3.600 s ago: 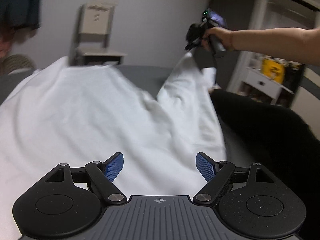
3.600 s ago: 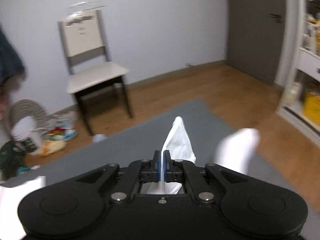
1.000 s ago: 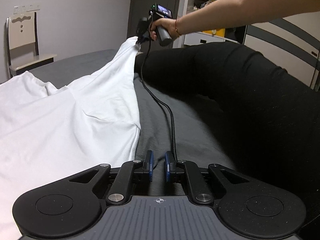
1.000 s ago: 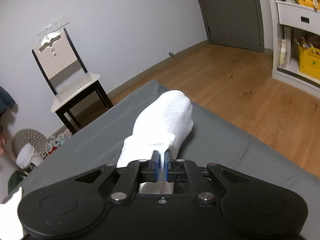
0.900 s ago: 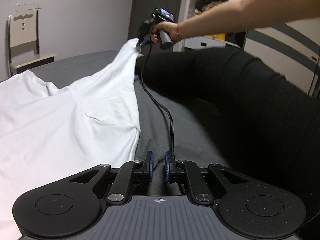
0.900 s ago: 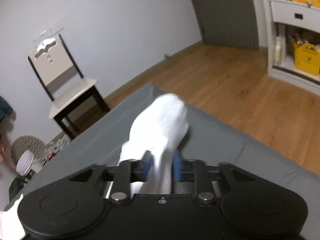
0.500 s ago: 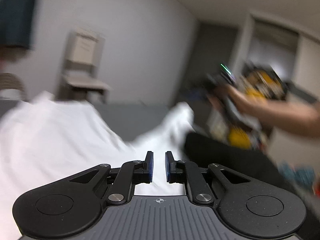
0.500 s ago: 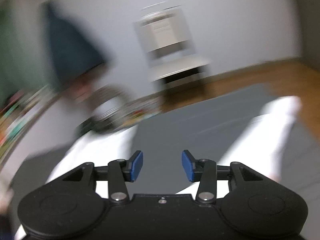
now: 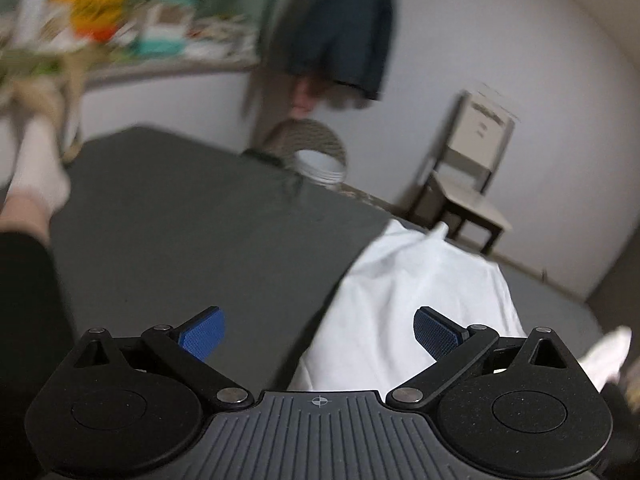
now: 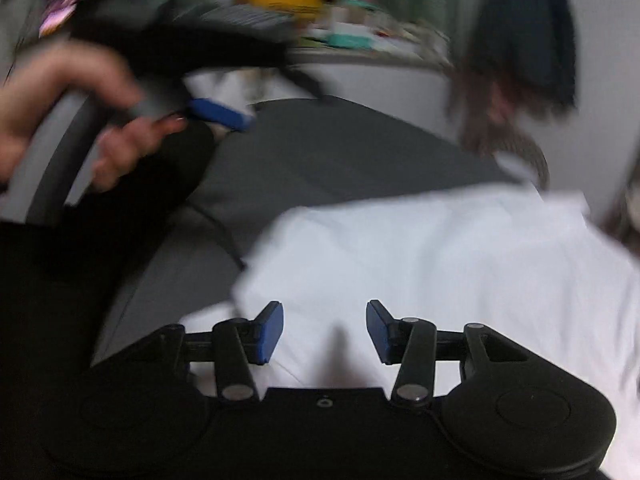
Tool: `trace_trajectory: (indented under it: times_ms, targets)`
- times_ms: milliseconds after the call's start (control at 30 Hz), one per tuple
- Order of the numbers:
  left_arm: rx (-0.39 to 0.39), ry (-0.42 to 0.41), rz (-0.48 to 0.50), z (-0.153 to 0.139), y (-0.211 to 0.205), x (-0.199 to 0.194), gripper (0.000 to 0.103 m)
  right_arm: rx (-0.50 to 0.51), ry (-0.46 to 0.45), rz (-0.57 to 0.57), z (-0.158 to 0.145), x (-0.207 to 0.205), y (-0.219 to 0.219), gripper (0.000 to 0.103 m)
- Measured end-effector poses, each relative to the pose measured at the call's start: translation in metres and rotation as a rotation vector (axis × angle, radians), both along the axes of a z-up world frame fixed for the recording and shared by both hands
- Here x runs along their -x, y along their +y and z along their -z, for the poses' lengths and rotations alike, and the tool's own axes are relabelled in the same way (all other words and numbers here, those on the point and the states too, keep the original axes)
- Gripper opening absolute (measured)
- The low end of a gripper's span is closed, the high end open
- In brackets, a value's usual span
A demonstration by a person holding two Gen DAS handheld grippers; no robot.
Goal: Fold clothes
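A white garment [image 9: 420, 300] lies spread on the dark grey bed [image 9: 192, 232]. In the left wrist view my left gripper [image 9: 318, 334] hangs open above the garment's left edge, nothing between its blue pads. The right wrist view is blurred: my right gripper [image 10: 324, 330] is open just over the white garment [image 10: 440, 256], holding nothing. At that view's upper left a hand [image 10: 60, 112] grips the other tool, whose blue pad [image 10: 218, 114] shows.
A pale chair [image 9: 468, 188] stands by the wall behind the bed, with a woven basket [image 9: 308, 148] and dark clothes hanging [image 9: 340, 24] to its left. A person's black-clad leg [image 9: 24, 300] and white sock [image 9: 38, 168] lie at the left. A black cable [image 10: 224, 236] crosses the bed.
Both grippers have swung left toward the garment's other side. The left gripper, nearly shut before, has opened wide. The right one let go of the sleeve a second ago and stays open.
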State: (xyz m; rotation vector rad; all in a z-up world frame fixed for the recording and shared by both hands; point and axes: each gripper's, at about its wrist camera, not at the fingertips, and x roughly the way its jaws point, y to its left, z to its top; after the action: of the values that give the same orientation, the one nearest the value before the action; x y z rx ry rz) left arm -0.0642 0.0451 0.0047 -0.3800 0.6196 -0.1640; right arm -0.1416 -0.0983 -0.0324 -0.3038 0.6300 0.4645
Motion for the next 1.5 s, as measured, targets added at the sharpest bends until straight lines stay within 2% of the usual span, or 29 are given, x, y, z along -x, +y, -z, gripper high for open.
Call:
trace_trajectory:
  times_ms: [33,67,100,133,167,200,233,367,433,500,633,700,800,867,933,967,1000,1033,1133,1167,1267,1333,1400,1500]
  targets:
    - [0.037,0.007,-0.012,0.004,0.005,0.004,0.101,0.053,-0.041,-0.023,0.005,0.0,0.018,0.059]
    - [0.071,0.013,-0.024,0.007,0.009,0.01,0.101,0.105,-0.082,-0.046,0.009,0.0,0.037,0.062]
    - [0.08,0.017,-0.031,0.011,0.008,0.013,0.101,0.187,-0.117,-0.046,0.018,-0.003,0.05,0.06]
    - [0.083,0.021,-0.037,0.014,0.005,0.017,0.101,0.235,-0.131,-0.05,0.026,-0.006,0.055,0.035]
    - [0.075,0.027,-0.043,0.016,0.004,0.019,0.101,0.283,-0.145,-0.054,0.034,-0.01,0.06,0.016]
    - [0.063,0.033,-0.047,0.019,0.003,0.021,0.101,0.28,-0.119,-0.034,0.038,-0.016,0.059,0.007]
    - [0.055,0.038,-0.048,0.021,0.002,0.015,0.101,0.241,-0.087,0.0,0.037,-0.023,0.048,0.007]
    - [0.048,0.064,-0.022,0.032,0.015,0.019,0.101,-0.078,-0.08,0.256,0.001,-0.03,-0.038,0.007]
    - [0.046,0.078,0.009,0.034,0.013,0.021,0.101,-0.21,-0.029,0.409,-0.01,-0.032,-0.096,0.007]
    - [0.043,0.082,0.047,0.035,0.011,0.027,0.101,-0.308,0.043,0.548,-0.008,-0.032,-0.148,0.007]
    - [0.033,0.102,0.196,0.043,-0.011,0.03,0.101,-0.426,0.162,0.798,0.022,-0.026,-0.235,0.007]
    - [-0.03,0.136,0.314,0.048,-0.031,0.032,0.101,-0.477,0.202,0.875,0.031,-0.024,-0.256,0.007]
    - [-0.186,0.168,0.403,0.053,-0.058,0.04,0.101,-0.51,0.22,0.898,0.034,-0.026,-0.252,0.007]
    - [-0.27,0.192,0.397,0.057,-0.067,0.043,0.101,-0.478,0.214,0.885,0.035,-0.039,-0.245,0.007]
    - [-0.322,0.223,0.386,0.061,-0.071,0.042,0.1,-0.465,0.211,0.883,0.039,-0.033,-0.246,0.008]
    - [-0.311,0.247,0.388,0.064,-0.07,0.041,0.095,-0.468,0.215,0.882,0.04,-0.032,-0.245,0.008]
    - [-0.295,0.271,0.391,0.067,-0.067,0.039,0.075,-0.469,0.215,0.883,0.039,-0.042,-0.241,0.008]
    - [-0.279,0.296,0.394,0.071,-0.065,0.037,0.043,-0.472,0.216,0.881,0.039,-0.042,-0.241,0.008]
    - [-0.221,0.352,0.437,0.08,-0.062,0.034,0.009,-0.48,0.218,0.872,0.038,-0.045,-0.242,0.008]
    - [-0.221,0.35,0.466,0.079,-0.065,0.037,0.002,-0.481,0.217,0.867,0.036,-0.045,-0.243,0.008]
    - [-0.32,0.262,0.459,0.062,-0.073,0.044,0.003,-0.473,0.188,0.835,0.027,-0.038,-0.241,0.015]
    - [-0.377,0.194,0.427,0.042,-0.069,0.043,0.003,-0.467,0.153,0.79,0.018,-0.033,-0.237,0.039]
    - [-0.435,0.122,0.384,0.013,-0.059,0.034,0.003,-0.464,0.117,0.716,0.007,-0.028,-0.23,0.049]
    - [-0.546,0.024,0.299,-0.033,-0.038,0.011,0.003,-0.453,0.062,0.537,-0.009,-0.02,-0.208,0.055]
